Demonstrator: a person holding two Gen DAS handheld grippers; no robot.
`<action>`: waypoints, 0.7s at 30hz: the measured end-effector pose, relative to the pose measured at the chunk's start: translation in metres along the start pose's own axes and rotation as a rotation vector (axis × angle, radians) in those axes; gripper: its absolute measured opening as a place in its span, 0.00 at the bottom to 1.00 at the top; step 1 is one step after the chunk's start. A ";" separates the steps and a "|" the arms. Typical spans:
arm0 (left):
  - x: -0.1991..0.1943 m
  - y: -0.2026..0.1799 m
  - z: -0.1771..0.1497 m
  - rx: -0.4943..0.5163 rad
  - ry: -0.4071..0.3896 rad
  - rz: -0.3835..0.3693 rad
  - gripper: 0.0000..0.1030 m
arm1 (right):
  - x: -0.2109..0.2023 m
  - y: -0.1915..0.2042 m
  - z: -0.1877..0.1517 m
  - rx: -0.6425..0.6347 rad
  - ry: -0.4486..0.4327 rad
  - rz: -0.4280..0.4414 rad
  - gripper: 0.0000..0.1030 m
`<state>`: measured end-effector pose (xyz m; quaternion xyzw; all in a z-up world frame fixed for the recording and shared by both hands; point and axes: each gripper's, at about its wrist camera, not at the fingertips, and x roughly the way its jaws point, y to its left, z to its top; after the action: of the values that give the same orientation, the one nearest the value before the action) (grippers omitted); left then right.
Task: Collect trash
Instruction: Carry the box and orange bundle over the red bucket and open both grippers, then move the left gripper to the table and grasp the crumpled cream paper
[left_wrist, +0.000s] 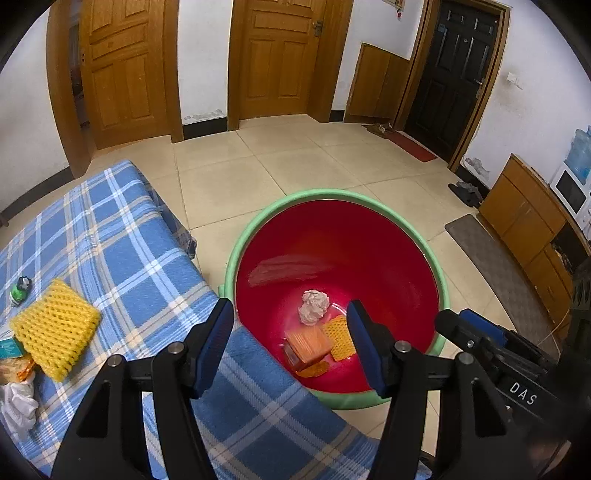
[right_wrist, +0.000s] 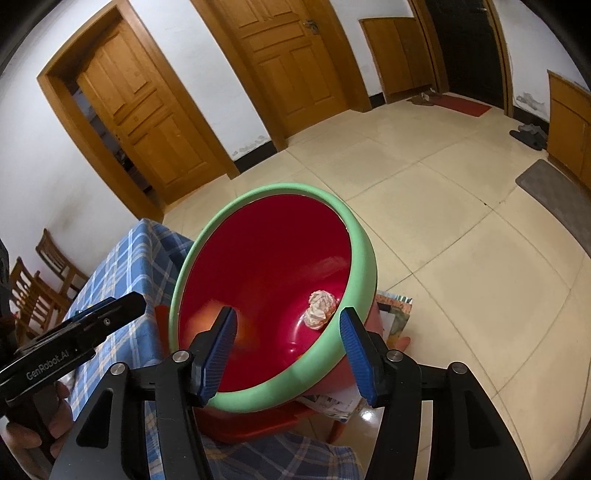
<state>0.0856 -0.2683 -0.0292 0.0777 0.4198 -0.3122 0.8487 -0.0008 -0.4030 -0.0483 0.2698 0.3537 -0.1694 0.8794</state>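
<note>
Hovering over the bin (left_wrist: 334, 199), the left tool (left_wrist: 291, 345) has its jaws spread with nothing between them; the right tool (right_wrist: 286, 350) hangs likewise spread and empty above the bin's green rim. Inside the red bin lie a crumpled paper ball (left_wrist: 313, 305), an orange box (left_wrist: 308, 347) and yellow netting (left_wrist: 340, 338). At nine o'clock, on the checked desk (left_wrist: 122, 251), sits a yellow foam net (left_wrist: 55, 328).

Both grippers (left_wrist: 290, 343) (right_wrist: 286, 350) are black with blue ribbed pads (right_wrist: 356, 356) and 4 silver screws. One body reads "DAS", the other "GenRobot.AI".
</note>
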 end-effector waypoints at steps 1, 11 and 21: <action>-0.002 0.001 -0.001 -0.006 -0.002 0.000 0.62 | 0.000 0.000 0.000 -0.001 0.000 0.001 0.58; -0.024 0.024 -0.015 -0.076 -0.009 0.024 0.63 | -0.003 0.010 -0.001 -0.011 -0.002 -0.001 0.61; -0.053 0.064 -0.026 -0.169 -0.046 0.100 0.63 | -0.004 0.034 -0.004 -0.054 0.009 0.020 0.62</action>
<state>0.0826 -0.1828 -0.0142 0.0196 0.4206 -0.2347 0.8761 0.0106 -0.3732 -0.0363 0.2503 0.3595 -0.1500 0.8863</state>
